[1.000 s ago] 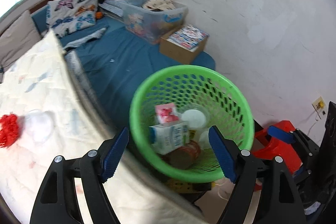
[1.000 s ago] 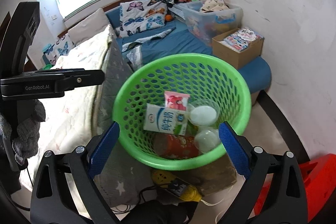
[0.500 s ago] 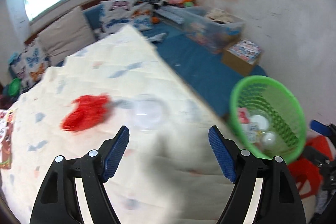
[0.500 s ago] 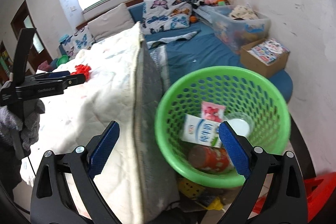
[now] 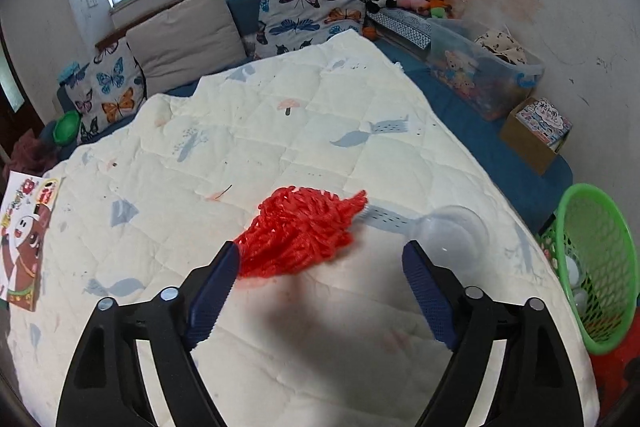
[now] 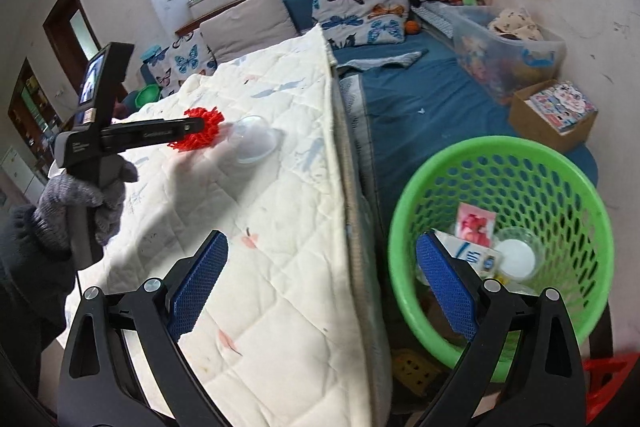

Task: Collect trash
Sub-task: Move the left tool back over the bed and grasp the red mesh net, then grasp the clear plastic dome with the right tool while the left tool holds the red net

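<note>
While the left gripper [image 5: 320, 267] hangs over the quilt [image 5: 280, 131], we aim at the red mesh bundle [image 5: 298, 229].

Its jaws, just widened, stand spread and empty; the bundle lies at centre frame just ahead, touching the left pad, its long axis running up and right toward the clear plastic lid [image 5: 450, 229]. Our right gripper [image 6: 320, 279], also spread and empty, sits farther off by the green perforated basket [image 6: 404, 223], lower right. The mesh looks soft, stringy; the lid smooth, round.
</note>
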